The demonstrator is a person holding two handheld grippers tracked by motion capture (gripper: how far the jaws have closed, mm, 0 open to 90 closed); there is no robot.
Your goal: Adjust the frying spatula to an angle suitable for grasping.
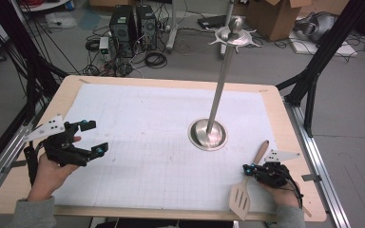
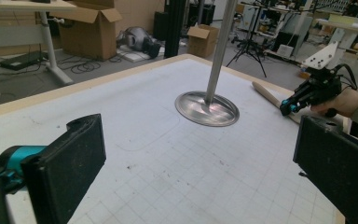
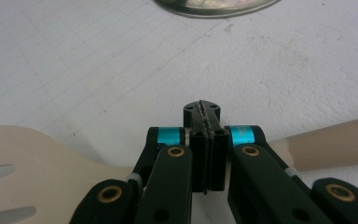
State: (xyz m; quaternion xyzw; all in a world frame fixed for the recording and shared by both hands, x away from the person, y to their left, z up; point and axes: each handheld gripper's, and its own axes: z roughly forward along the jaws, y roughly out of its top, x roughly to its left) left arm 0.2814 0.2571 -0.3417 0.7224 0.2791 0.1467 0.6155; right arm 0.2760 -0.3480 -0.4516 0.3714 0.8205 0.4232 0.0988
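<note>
The wooden slotted spatula [image 1: 247, 183] lies at the lower right of the high view on the gridded white sheet [image 1: 142, 142], its handle slanting up toward the steel stand [image 1: 208, 134], and the right gripper [image 1: 248, 169] sits just above its middle with jaws clenched together on nothing. In the right gripper view those jaws cover the spatula's neck, so contact is unclear. At lower left the left gripper [image 1: 93, 137] hovers wide open, well apart.

Even, soft overhead light, faint shadows, mild glare on metal, slightly soft focus.
</note>
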